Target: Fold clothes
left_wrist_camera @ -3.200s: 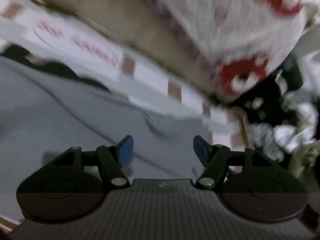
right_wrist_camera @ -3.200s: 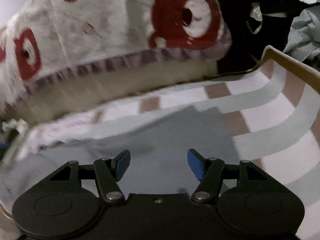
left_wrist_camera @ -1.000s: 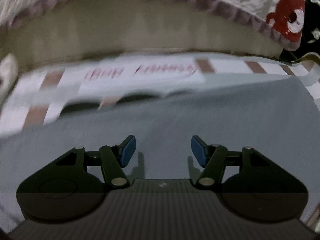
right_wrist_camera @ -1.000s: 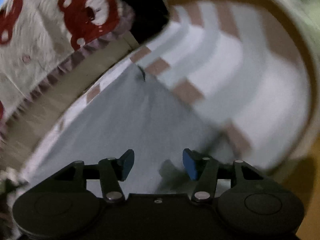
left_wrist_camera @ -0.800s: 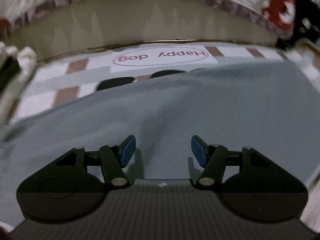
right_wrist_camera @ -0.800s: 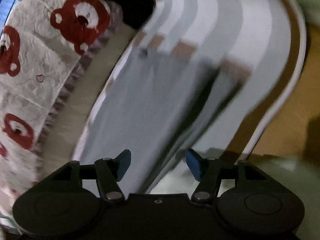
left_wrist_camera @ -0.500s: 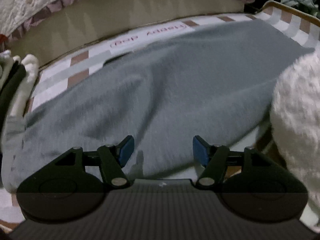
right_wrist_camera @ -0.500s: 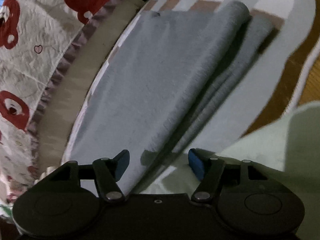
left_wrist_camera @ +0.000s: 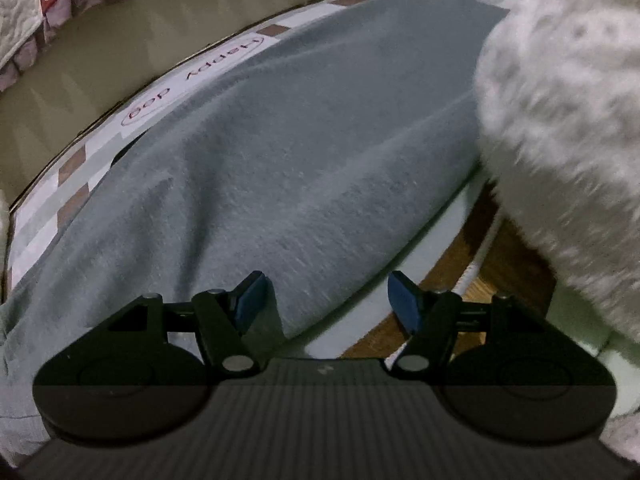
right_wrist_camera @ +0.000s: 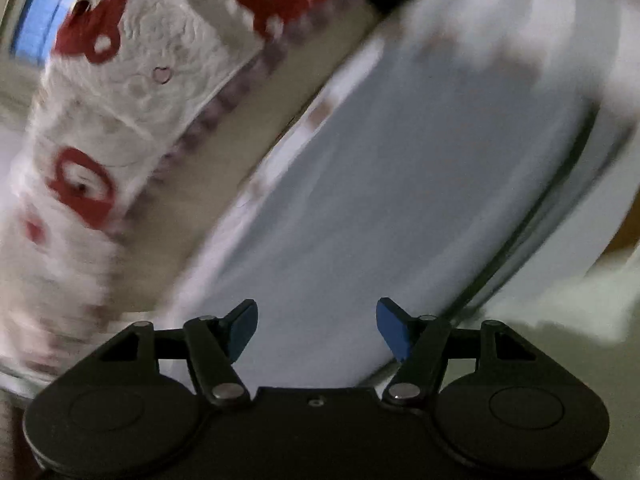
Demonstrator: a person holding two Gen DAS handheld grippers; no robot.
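A grey garment (left_wrist_camera: 304, 152) lies folded lengthwise on a striped "Happy dog" mat (left_wrist_camera: 192, 76). In the left wrist view my left gripper (left_wrist_camera: 324, 304) is open and empty, just above the garment's near edge. In the blurred right wrist view the same grey garment (right_wrist_camera: 380, 208) fills the middle, and my right gripper (right_wrist_camera: 316, 326) is open and empty over its near end.
A white bear-print quilt (right_wrist_camera: 120, 92) with a purple frill hangs over a beige bed side (left_wrist_camera: 132, 40) behind the mat. A fluffy white sleeve (left_wrist_camera: 560, 120) fills the right of the left wrist view. Wooden floor (left_wrist_camera: 500, 252) shows past the mat's edge.
Both grippers have pulled back from the garment, open throughout. The left view now shows the folded garment's full length and the fluffy sleeve closer. The right view swings fast and is blurred.
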